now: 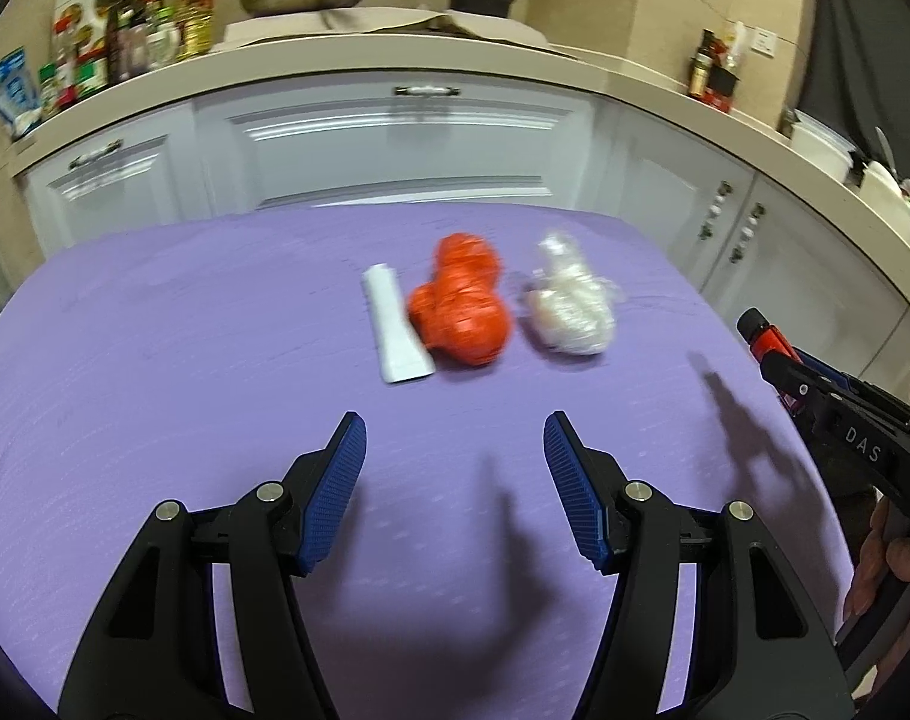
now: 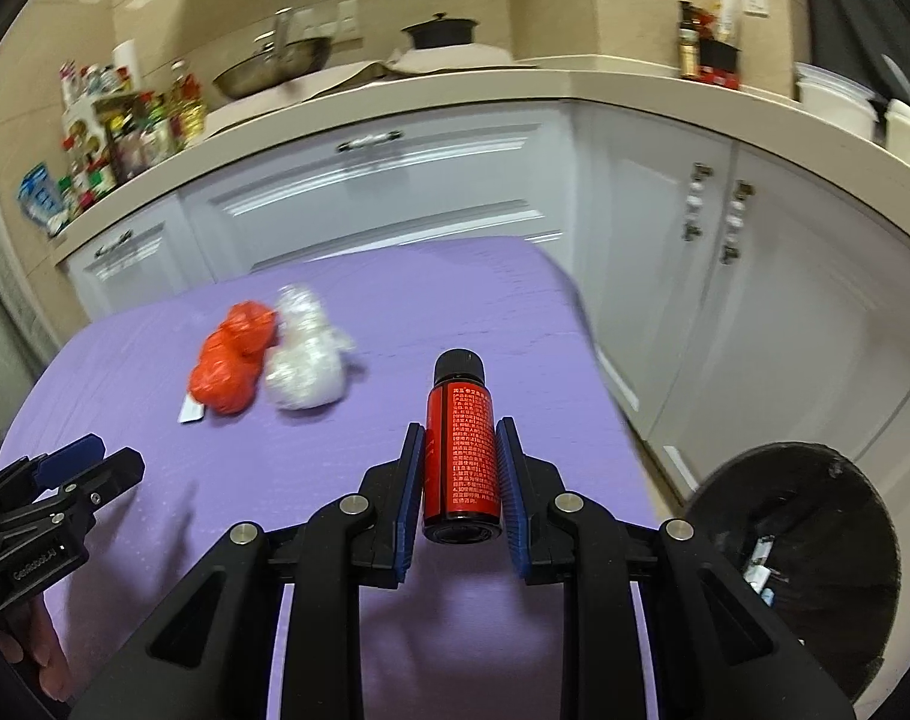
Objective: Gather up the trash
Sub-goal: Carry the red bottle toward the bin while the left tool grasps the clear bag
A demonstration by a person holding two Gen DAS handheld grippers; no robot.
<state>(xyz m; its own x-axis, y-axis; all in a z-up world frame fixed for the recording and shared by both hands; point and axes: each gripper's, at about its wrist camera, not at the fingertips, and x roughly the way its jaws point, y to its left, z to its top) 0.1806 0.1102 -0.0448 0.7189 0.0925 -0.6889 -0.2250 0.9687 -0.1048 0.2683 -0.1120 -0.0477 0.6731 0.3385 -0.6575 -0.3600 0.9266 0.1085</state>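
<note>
Red bottle (image 2: pixel 460 450) clenched in right claw (image 2: pixel 460 468), left claw (image 1: pixel 455 438) released, black bin (image 2: pixel 814 564) holding scraps

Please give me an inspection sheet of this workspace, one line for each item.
Surface: purple table, bare apart from the trash.
Job's things: white tube, red bag and clear bag lie in a row at the far middle; red bottle is held above the table; black bin stands beside the table's right edge.
Clutter: nothing seen on the table.
Grippers: left gripper open and empty; right gripper has its jaws closed on the bottle.
Cables: nothing seen.
Surroundings: white cabinets; counter with a pan, a pot and condiment bottles.
</note>
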